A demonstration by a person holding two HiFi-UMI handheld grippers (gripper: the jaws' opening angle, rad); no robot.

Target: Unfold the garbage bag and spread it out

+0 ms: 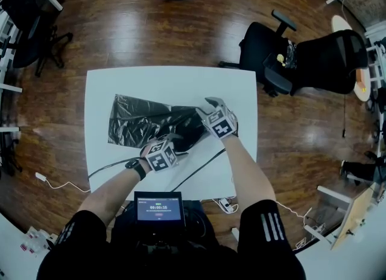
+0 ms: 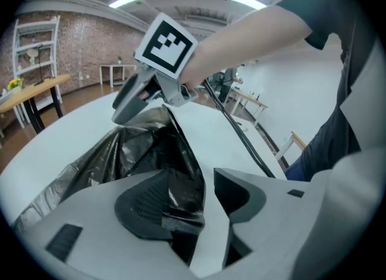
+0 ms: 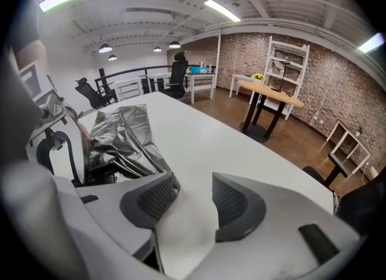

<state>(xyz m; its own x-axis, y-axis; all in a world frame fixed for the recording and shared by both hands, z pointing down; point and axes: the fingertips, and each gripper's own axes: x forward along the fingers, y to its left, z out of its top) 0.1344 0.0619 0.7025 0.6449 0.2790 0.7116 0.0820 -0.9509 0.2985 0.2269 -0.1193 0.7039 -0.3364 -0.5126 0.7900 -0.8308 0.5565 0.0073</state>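
Observation:
A crinkled black garbage bag lies partly opened out on the white table. My left gripper is at the bag's near right end. In the left gripper view the bag drapes over one pad and runs down between the jaws, and my left gripper is shut on it. My right gripper hovers at the bag's right edge, and its fingers meet the raised film. In the right gripper view the bag lies beside the left pad, and only bare table shows inside my right gripper, which is open.
Black cables cross the table's near side. A small screen sits at the front edge. Black office chairs stand to the right on the wood floor, another chair to the left. A wooden table stands farther off.

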